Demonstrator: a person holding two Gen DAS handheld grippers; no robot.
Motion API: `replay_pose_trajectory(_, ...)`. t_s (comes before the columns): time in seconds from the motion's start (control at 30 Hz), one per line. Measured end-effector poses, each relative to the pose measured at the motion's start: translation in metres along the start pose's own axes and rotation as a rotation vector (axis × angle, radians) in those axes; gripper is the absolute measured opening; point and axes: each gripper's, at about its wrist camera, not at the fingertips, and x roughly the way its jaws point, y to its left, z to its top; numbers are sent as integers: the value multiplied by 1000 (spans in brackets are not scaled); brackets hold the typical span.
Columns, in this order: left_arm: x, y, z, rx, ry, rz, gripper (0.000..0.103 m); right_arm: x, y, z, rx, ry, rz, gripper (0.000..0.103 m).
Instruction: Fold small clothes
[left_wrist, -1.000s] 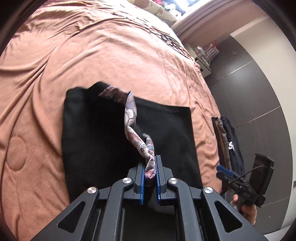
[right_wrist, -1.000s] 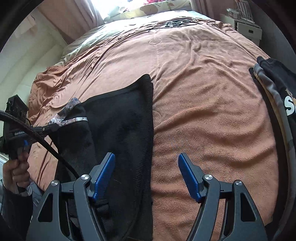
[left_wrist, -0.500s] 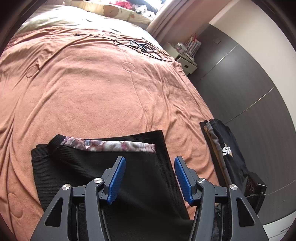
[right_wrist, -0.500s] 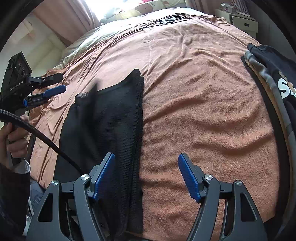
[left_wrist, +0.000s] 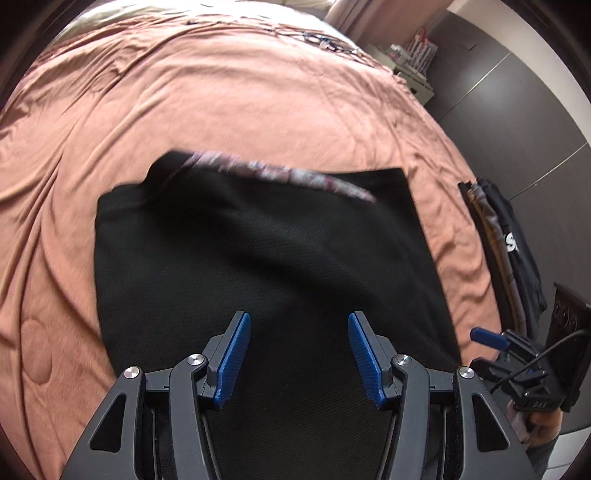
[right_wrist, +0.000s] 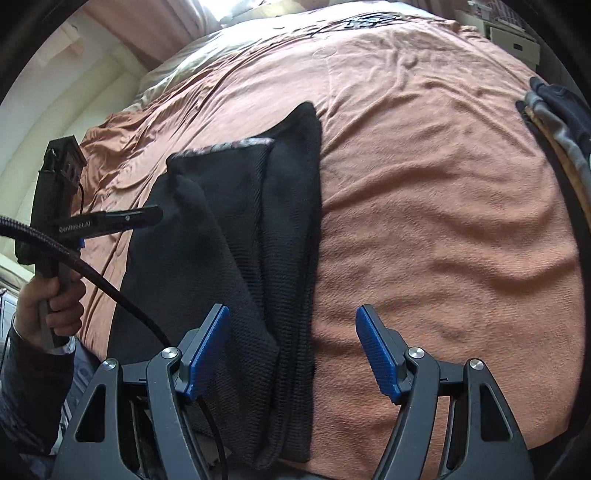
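The black knit garment (left_wrist: 258, 266) with a patterned waistband (left_wrist: 280, 173) lies half-folded on the bed (left_wrist: 258, 92), soft, light and limp, best pinched at a corner or folded edge; left gripper (left_wrist: 299, 354) and right gripper (right_wrist: 291, 350) hang open, empty.

You get soft daylight from the far window (right_wrist: 221, 11) — the black garment (left_wrist: 258, 240) smears with motion blur, and fisheye edges bend and darken.
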Motion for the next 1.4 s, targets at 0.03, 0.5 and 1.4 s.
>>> replay_pose_trajectory(0.03, -1, 4, -5, -7, 4, 3, 57, 3, 0, -1, 8, 6, 2, 69)
replay_pose_trajectory(0.5, -42, 59, -80, -119, -37, 34, 57, 35, 5, -12, 61, 64, 24, 48)
replay_pose_trajectory(1.4, -73, 101, -135, -294, -49, -156, 7, 36, 34, -32, 110, 65, 101, 20)
